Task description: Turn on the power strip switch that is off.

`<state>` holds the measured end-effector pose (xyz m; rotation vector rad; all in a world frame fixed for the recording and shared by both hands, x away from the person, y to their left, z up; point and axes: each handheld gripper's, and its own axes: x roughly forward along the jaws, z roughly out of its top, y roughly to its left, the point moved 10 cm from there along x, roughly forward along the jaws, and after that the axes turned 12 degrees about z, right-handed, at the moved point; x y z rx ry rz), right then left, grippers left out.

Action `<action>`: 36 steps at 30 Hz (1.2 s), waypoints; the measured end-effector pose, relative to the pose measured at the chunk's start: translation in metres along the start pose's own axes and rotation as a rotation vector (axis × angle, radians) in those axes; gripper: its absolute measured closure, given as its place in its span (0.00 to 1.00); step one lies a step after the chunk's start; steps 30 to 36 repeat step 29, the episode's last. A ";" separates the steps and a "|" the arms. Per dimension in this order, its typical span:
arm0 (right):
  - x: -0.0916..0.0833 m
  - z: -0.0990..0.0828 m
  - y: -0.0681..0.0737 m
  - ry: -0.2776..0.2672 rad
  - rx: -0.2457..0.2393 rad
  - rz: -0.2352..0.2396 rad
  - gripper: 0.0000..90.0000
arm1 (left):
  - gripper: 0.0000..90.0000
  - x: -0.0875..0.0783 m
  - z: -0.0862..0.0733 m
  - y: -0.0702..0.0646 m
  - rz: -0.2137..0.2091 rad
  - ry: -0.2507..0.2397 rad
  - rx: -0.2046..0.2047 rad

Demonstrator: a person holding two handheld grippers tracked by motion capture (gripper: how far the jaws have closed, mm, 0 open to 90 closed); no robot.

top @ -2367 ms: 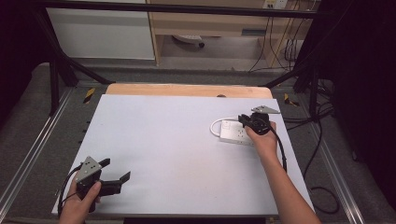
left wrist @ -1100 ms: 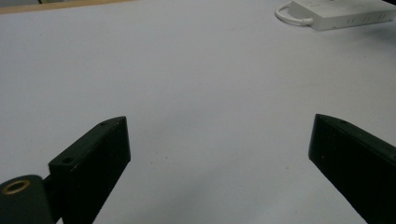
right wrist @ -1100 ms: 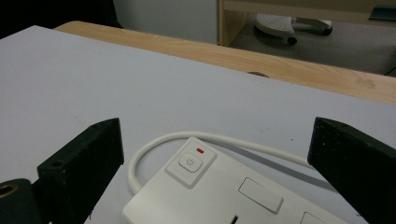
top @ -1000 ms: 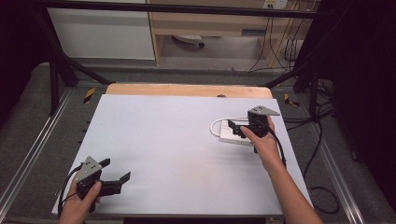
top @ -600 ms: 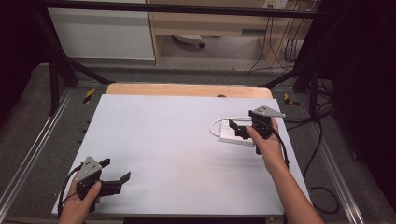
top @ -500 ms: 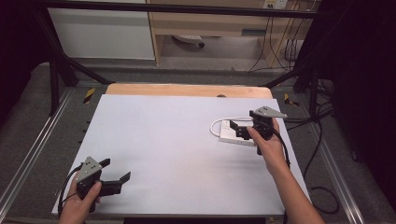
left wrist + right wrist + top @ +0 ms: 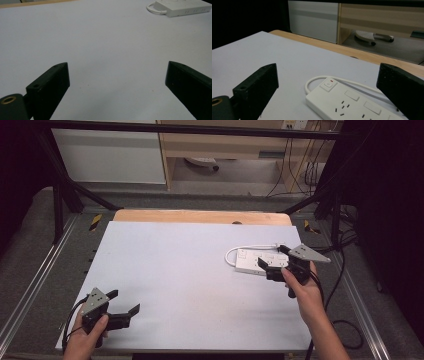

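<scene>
A white power strip (image 7: 253, 261) lies flat on the right part of the white table (image 7: 190, 270), its white cord (image 7: 231, 253) looping off its left end. My right gripper (image 7: 272, 256) is open just over the strip's right end, held by a hand. From the right gripper view, the power strip (image 7: 352, 102) with its switch (image 7: 328, 84) sits low between the wide-apart jaws of my right gripper (image 7: 327, 66). My left gripper (image 7: 124, 301) rests open near the front left corner, with nothing between its jaws. In the left gripper view, the left gripper (image 7: 117, 65) faces bare table, with the power strip (image 7: 182, 7) far off.
A wooden strip (image 7: 200, 216) borders the table's far edge. Black cables (image 7: 345, 265) hang off the right side. Metal frame rails (image 7: 35, 285) run along both sides. A white cabinet (image 7: 110, 155) and a wooden shelf unit (image 7: 240, 145) stand on the floor beyond.
My right gripper has drifted a little to the right and nearer the person, from over the middle of the strip to its right end. The left gripper has not moved.
</scene>
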<state>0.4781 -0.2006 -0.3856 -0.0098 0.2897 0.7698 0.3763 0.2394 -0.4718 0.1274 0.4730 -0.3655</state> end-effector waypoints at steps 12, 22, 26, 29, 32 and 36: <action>-0.061 -0.045 0.007 -0.007 -0.037 -0.070 0.05 | 0.06 -0.001 0.003 0.001 0.005 -0.020 -0.007; -0.054 -0.089 0.017 0.031 0.017 -0.033 0.06 | 0.06 0.000 0.005 0.001 0.014 -0.029 -0.010; -0.041 -0.104 0.024 0.080 0.039 0.015 0.06 | 0.06 0.000 0.005 0.001 0.013 -0.027 -0.009; -0.035 -0.111 0.024 0.123 0.034 0.025 0.06 | 0.06 0.000 0.004 0.001 0.011 -0.027 -0.010; -0.035 -0.111 0.024 0.123 0.034 0.025 0.06 | 0.06 0.000 0.004 0.001 0.011 -0.027 -0.010; -0.035 -0.111 0.024 0.123 0.034 0.025 0.06 | 0.06 0.000 0.004 0.001 0.011 -0.027 -0.010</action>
